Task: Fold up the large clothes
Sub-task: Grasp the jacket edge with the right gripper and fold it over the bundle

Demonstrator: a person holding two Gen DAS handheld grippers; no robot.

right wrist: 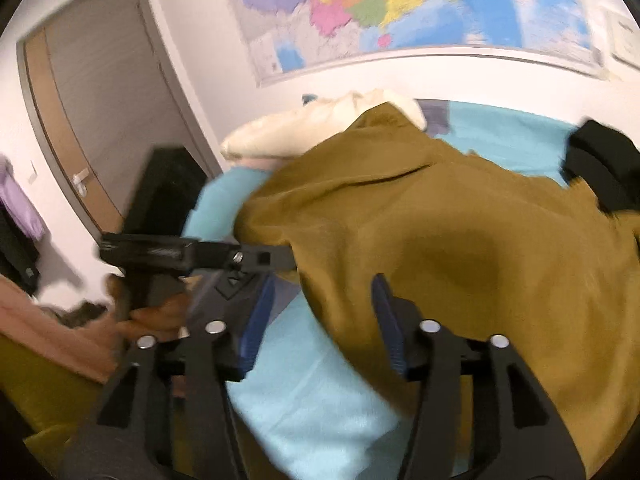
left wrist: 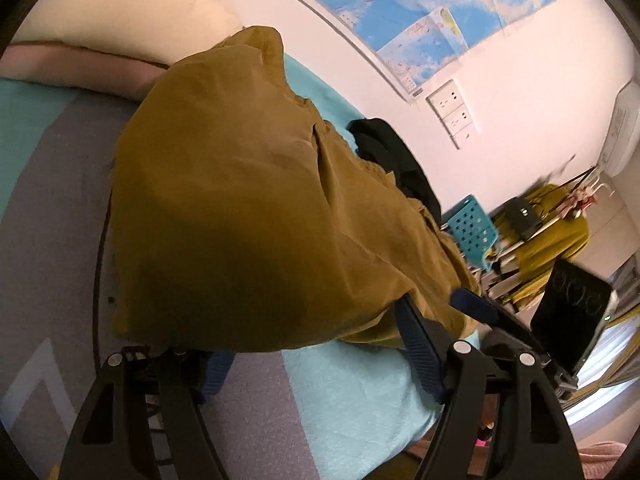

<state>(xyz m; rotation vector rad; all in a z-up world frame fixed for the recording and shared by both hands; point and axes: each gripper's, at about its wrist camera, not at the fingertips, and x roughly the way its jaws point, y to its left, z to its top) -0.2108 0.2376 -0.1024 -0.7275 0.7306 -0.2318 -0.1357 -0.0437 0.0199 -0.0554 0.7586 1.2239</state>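
While wide apart, both fingers [right wrist: 382, 292] on garment [right wrist: 460, 248].

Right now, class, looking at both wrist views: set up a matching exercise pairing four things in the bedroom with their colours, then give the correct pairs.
Things:
1. garment
2. bed sheet
3. pillow
4. crate

Colours:
A. cream
B. mustard brown
C. bright teal with holes
D. pale turquoise

Pairs: 1-B, 2-D, 3-A, 4-C
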